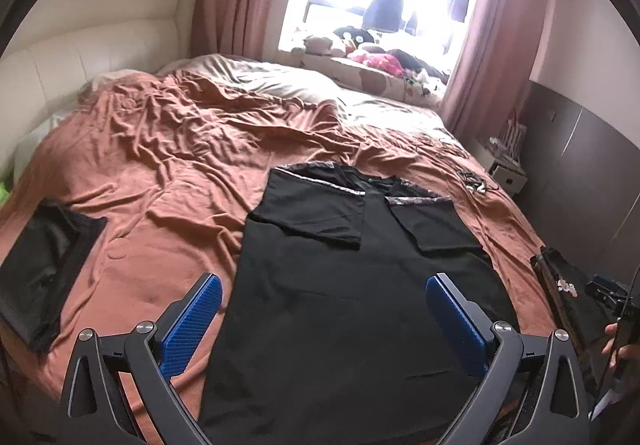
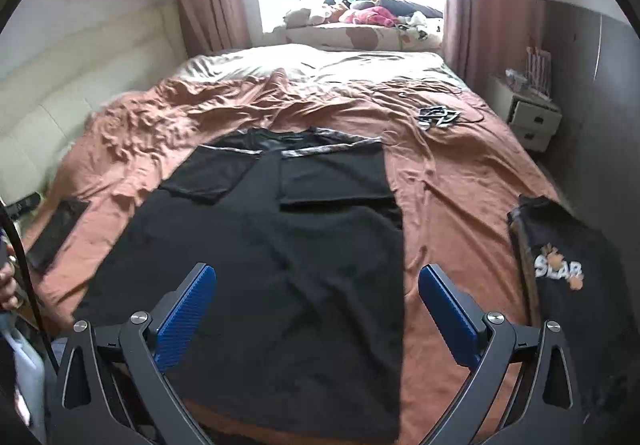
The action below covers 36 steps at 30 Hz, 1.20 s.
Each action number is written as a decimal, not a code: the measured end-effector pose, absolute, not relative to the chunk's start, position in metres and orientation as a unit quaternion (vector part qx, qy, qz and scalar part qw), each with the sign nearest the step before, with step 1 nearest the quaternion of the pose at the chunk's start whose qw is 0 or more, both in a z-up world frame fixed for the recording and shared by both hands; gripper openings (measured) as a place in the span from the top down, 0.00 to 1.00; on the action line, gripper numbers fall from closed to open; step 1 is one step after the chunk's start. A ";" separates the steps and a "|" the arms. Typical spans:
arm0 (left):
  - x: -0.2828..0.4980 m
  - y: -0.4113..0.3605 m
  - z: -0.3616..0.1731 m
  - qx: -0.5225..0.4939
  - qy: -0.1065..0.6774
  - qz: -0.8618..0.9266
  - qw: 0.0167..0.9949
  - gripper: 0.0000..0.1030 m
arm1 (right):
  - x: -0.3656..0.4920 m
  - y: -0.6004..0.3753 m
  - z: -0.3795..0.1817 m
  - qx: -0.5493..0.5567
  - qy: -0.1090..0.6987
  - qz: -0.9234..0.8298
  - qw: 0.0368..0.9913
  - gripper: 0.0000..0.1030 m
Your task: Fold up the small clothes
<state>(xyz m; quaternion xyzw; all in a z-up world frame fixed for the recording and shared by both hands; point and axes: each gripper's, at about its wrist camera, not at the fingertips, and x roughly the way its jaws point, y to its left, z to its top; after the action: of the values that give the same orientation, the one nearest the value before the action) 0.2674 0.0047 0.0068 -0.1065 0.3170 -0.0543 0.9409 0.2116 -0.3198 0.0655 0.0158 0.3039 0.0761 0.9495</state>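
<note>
From my left wrist, my left hand-held gripper (image 1: 324, 295) hangs over the near edge of the bed (image 1: 168, 149), spread wide, its blue pads (image 1: 192, 325) clear of any cloth. Nothing is pinched between them. Under it the black shirt (image 1: 344, 285) lies flat on the brown sheet (image 1: 132, 133), hem toward the near edge, collar toward the far edge, both sleeves folded in over the chest. The shirt sits right of the bed's middle. A folded dark garment (image 1: 44, 265) rests near the left edge, well apart from the shirt. Near the right edge lies another dark garment (image 1: 568, 301) with a print, and past it my other hand (image 1: 618, 345) shows on its handle. Tangled cables (image 1: 472, 181) lie toward the far right corner. Soft toys (image 1: 360, 49) crowd the sill under the bright window.

From my right wrist, my right hand-held gripper (image 2: 318, 287) is also spread wide and pinching nothing; its left pad (image 2: 184, 317) hangs over the shirt (image 2: 256, 269), its right pad over bare sheet (image 2: 444, 205). The shirt's right side runs just inside that pad. The printed garment (image 2: 568, 269) lies near the right edge, the folded one (image 2: 56, 233) near the left edge. The cables (image 2: 438, 116) sit beyond the shirt toward the far right corner, beside a nightstand (image 2: 528, 121).
</note>
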 end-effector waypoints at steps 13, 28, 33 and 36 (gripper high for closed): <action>0.206 0.029 -0.001 -0.118 0.303 -0.040 0.945 0.00 | 0.158 -0.328 0.029 0.005 0.297 0.074 0.952 0.01; 0.194 0.048 -0.065 -0.114 0.361 -0.028 0.925 0.00 | 0.154 -0.351 -0.027 0.047 0.331 0.053 0.941 0.01; 0.200 0.061 -0.098 -0.118 0.386 -0.017 0.915 0.01 | 0.158 -0.357 -0.045 0.050 0.346 0.049 0.936 0.01; 0.202 0.069 -0.115 -0.125 0.397 -0.009 0.909 0.01 | 0.165 -0.358 -0.052 0.048 0.357 0.039 0.932 0.01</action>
<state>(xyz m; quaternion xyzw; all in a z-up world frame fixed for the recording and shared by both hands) 0.2016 0.0694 -0.1153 -0.1254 0.3968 -0.0085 0.9092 0.1647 -0.3584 -0.0519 0.0485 0.3571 0.0390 0.9320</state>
